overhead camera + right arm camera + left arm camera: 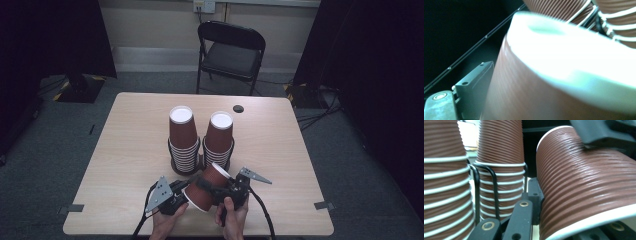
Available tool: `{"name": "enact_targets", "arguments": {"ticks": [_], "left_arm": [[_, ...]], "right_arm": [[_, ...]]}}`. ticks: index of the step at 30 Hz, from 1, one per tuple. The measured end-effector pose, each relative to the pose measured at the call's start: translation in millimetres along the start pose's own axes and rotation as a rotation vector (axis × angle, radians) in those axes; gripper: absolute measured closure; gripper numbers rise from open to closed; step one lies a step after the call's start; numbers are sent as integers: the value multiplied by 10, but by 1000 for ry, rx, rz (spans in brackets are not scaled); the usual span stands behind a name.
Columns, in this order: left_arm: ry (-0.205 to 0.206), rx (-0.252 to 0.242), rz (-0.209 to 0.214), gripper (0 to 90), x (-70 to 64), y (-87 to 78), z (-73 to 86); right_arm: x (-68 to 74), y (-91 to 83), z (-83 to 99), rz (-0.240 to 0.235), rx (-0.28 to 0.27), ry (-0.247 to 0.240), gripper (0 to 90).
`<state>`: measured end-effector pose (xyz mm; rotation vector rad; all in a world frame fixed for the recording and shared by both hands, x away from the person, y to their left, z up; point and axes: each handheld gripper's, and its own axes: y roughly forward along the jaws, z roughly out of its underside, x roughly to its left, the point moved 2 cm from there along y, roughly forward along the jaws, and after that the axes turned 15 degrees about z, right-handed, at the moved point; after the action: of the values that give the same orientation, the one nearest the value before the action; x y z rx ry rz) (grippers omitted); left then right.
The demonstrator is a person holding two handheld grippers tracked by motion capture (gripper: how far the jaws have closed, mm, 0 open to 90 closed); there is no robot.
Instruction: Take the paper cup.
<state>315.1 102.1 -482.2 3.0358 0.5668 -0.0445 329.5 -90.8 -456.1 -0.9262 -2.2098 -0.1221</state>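
A brown ribbed paper cup point(206, 187) lies on its side just above the table's front edge, white base toward the stacks. My left gripper point(188, 196) is shut on it at the rim end, where one finger point(524, 212) presses the cup's wall point(584, 185). My right gripper point(210, 186) is shut around the cup's middle. Its finger point(474, 82) lies against the cup's side point(524, 100), below the white base point(574, 57). Behind stand two upside-down stacks of the same cups, the left stack point(182, 137) and the right stack point(219, 137), each in a black wire holder point(495, 187).
The light wood table point(130, 150) has a round cable hole point(238, 108) at its back right. A black folding chair point(230, 52) stands beyond the far edge. Dark curtains hang at both sides, and cables trail on the floor at the right.
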Motion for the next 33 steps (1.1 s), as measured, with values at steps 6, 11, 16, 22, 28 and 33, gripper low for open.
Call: {"name": "enact_targets", "arguments": {"ticks": [6, 11, 16, 22, 28, 33], "left_arm": [[-17, 56, 29, 855, -1, -6, -21], [-24, 102, 42, 856, 5, -30, -17], [-55, 132, 48, 860, 21, -39, -45], [-81, 161, 43, 862, 37, -80, -65], [-107, 181, 60, 862, 57, -138, -62], [-136, 206, 29, 862, 124, -195, -44]], "right_arm": [[-55, -26, -58, 34, -14, 2, 103], [-102, -59, -133, 56, -40, 9, 127], [-127, -85, -214, 103, -83, -34, 129], [-126, -126, -236, 152, -132, -90, 127], [-135, -202, -251, 135, -157, -163, 125], [-166, -294, -247, 76, -188, -214, 123]]}}
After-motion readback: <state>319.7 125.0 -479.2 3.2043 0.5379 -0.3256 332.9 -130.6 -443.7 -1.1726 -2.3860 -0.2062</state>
